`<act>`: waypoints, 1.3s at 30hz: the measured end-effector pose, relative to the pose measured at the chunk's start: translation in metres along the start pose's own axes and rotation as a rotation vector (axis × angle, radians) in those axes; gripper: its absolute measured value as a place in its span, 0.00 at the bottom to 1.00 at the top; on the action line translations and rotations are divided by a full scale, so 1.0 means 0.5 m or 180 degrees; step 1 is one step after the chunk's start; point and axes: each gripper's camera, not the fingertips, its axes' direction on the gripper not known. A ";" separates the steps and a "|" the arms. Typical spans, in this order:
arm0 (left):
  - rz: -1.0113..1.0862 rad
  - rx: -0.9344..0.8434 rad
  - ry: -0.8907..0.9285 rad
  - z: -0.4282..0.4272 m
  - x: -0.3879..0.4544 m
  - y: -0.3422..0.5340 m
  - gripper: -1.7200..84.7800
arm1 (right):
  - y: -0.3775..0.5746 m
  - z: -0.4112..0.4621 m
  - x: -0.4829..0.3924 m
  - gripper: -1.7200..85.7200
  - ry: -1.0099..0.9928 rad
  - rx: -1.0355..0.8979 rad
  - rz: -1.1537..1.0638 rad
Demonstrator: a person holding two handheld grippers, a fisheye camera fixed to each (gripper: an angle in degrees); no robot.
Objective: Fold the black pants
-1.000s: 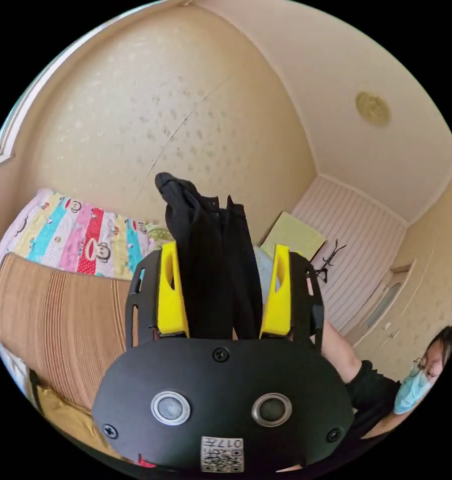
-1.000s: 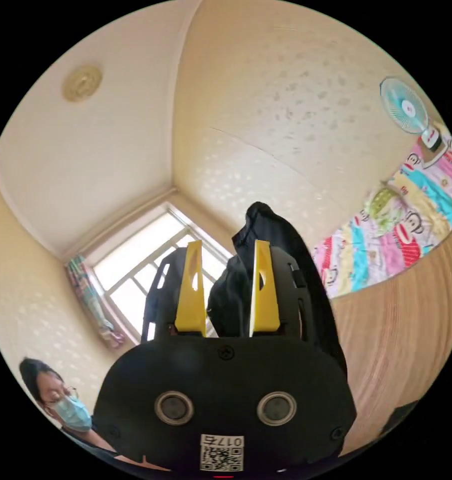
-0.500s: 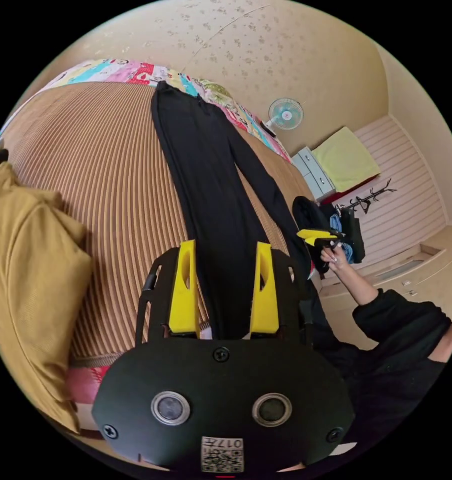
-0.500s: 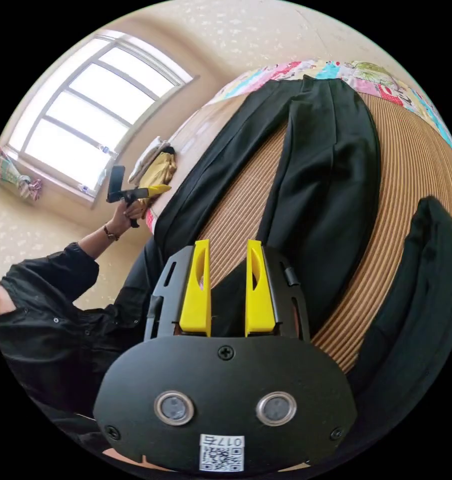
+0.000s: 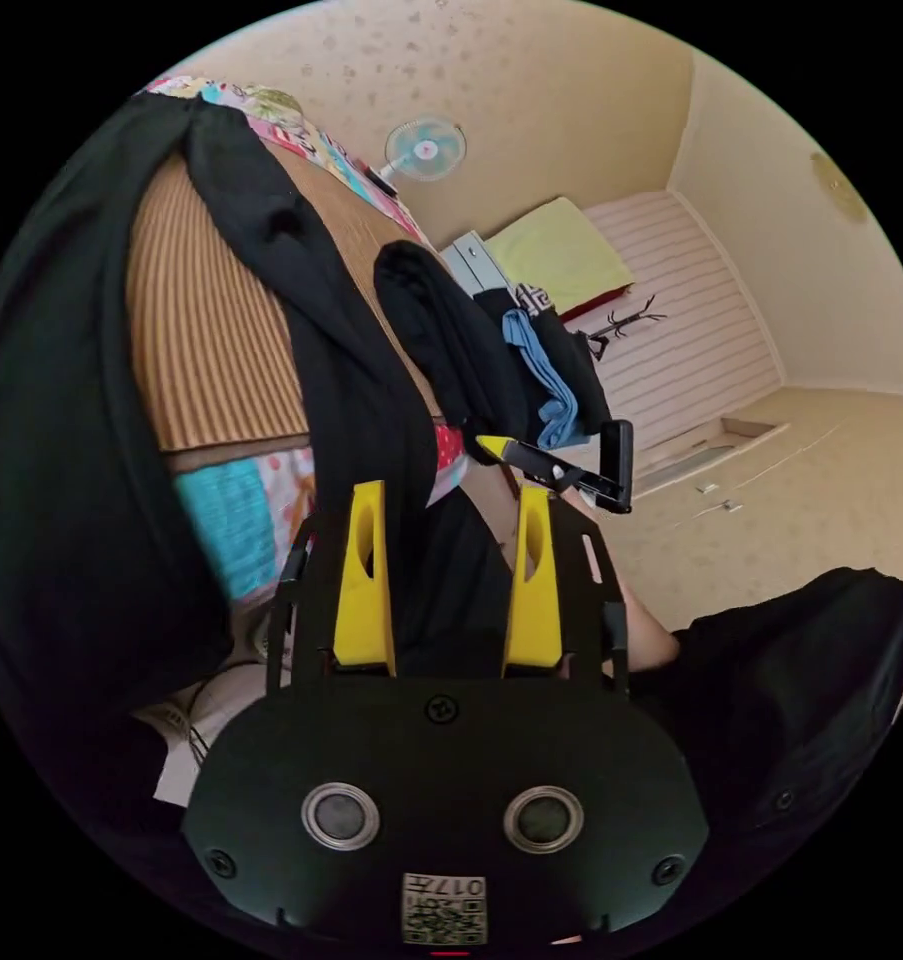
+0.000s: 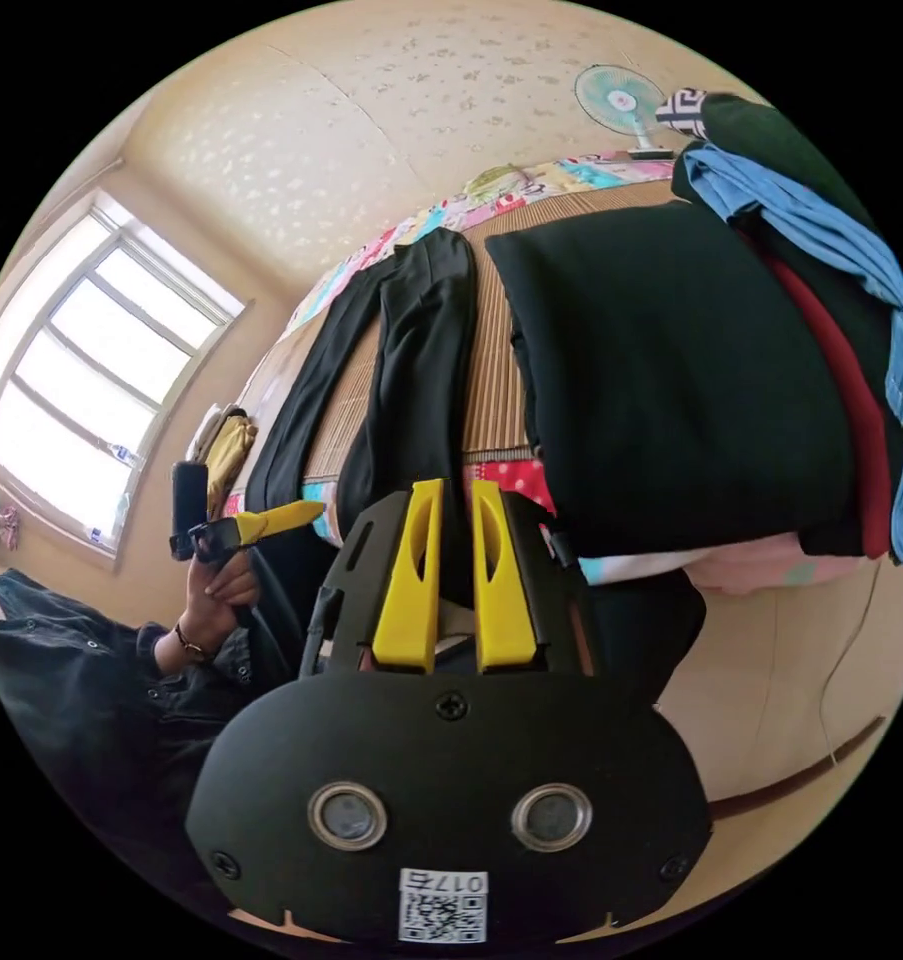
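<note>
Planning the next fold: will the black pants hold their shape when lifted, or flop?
Probably flop: the long black fabric pants drape limply over the striped brown mat's edge. Likely light; the right hand-held gripper carries one end by a small pinch.

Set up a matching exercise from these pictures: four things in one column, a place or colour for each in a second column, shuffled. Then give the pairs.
Things
1. black pants
2. fan
3. blue garment
4. mustard garment

Places
A. near the window, at the mat's far side
B. draped over the stack of folded clothes
C. spread on the striped mat, one end over the bed edge
D. by the wall, beyond the patterned bedding

Pairs: 1-C, 2-D, 3-B, 4-A
</note>
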 end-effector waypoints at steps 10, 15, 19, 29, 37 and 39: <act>-0.0142 -0.0749 -0.1659 0.100 0.025 -0.066 0.13 | 0.020 0.109 0.025 0.09 -0.0539 -0.0321 0.0336; -0.0339 -0.0735 -0.1170 0.035 -0.026 -0.053 0.03 | 0.019 0.105 0.019 0.06 -0.0590 -0.0411 0.0437; -0.0220 -0.0366 0.0839 -0.092 -0.076 -0.021 0.01 | 0.036 0.007 0.033 0.06 -0.1463 -0.0043 0.0261; -0.0433 -0.0869 0.0088 -0.206 -0.151 0.133 0.01 | 0.091 -0.060 0.169 0.05 -0.0927 -0.0569 0.0597; -0.0719 -0.0432 0.0423 -0.248 -0.179 0.216 0.06 | 0.083 0.009 0.106 0.05 -0.0075 -0.1212 0.0326; -0.0556 -0.0321 0.0106 -0.292 -0.145 0.200 0.07 | 0.085 -0.004 0.081 0.05 -0.0191 -0.1172 0.0123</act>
